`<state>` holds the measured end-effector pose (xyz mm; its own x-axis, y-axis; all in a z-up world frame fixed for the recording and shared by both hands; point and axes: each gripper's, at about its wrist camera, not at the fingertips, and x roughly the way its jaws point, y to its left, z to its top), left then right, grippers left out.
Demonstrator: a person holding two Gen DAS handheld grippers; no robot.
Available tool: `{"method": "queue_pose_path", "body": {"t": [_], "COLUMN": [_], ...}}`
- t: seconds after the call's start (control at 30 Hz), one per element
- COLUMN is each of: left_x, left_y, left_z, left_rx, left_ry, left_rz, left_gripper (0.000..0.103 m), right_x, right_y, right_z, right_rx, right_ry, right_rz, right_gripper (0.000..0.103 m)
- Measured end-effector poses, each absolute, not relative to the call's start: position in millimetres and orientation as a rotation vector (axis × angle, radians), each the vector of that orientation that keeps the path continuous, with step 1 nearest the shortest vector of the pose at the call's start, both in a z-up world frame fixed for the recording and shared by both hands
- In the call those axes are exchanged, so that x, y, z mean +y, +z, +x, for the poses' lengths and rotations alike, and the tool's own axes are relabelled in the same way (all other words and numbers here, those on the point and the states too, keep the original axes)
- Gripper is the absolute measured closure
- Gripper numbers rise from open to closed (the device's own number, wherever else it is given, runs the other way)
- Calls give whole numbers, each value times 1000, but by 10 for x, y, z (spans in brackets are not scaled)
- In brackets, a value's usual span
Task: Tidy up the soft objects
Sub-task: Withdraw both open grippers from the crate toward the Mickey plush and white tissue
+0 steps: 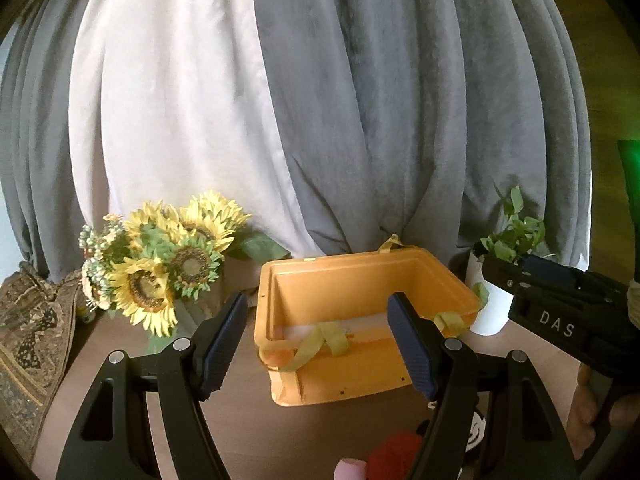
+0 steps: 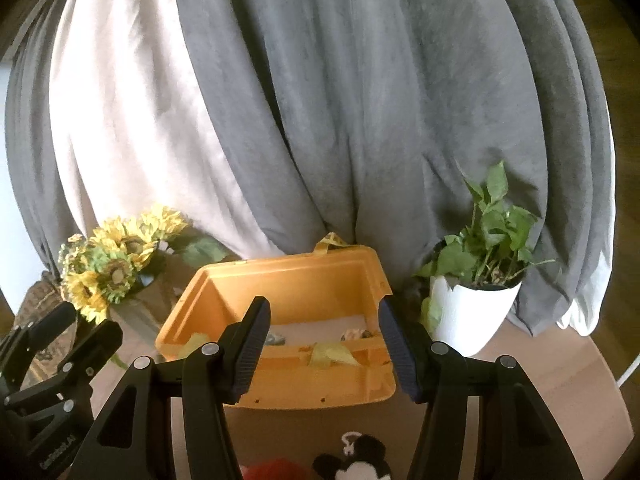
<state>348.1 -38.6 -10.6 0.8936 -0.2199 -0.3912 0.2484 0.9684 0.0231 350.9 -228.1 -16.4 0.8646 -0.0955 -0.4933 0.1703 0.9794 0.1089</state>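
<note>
An orange plastic bin [image 1: 360, 376] with yellow ribbon handles stands on the brown table; it also shows in the right wrist view [image 2: 304, 388], with small soft items on its pale bottom. My left gripper [image 1: 316, 346] is open and empty, held above the table in front of the bin. My right gripper [image 2: 322, 348] is open and empty, also in front of the bin. A red soft toy [image 1: 394, 456] lies below the left gripper, and it shows in the right wrist view [image 2: 276, 470]. A black-and-white mouse plush [image 2: 354, 464] lies near the front edge.
A sunflower bouquet [image 1: 160, 264] stands left of the bin. A white pot with a green plant [image 2: 476, 308] stands to its right. Grey and white curtains hang behind. A patterned cloth [image 1: 28, 340] lies at the far left. The right gripper's body [image 1: 560, 308] shows at right.
</note>
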Motion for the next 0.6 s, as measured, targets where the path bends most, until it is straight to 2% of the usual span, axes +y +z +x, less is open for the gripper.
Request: {"method": "queue_pose_path", "body": {"t": [0.6], "left_x": [-341], "left_y": [-121], "left_z": [2844], "left_rx": [381], "left_ry": [-190], "left_rz": [108], "left_gripper": [29], "right_x": [-2212], "right_y": [-172], "right_z": [2992], "right_rx": [518], "right_ry": [-95], "right_rz": [152], "right_gripper": [41]}}
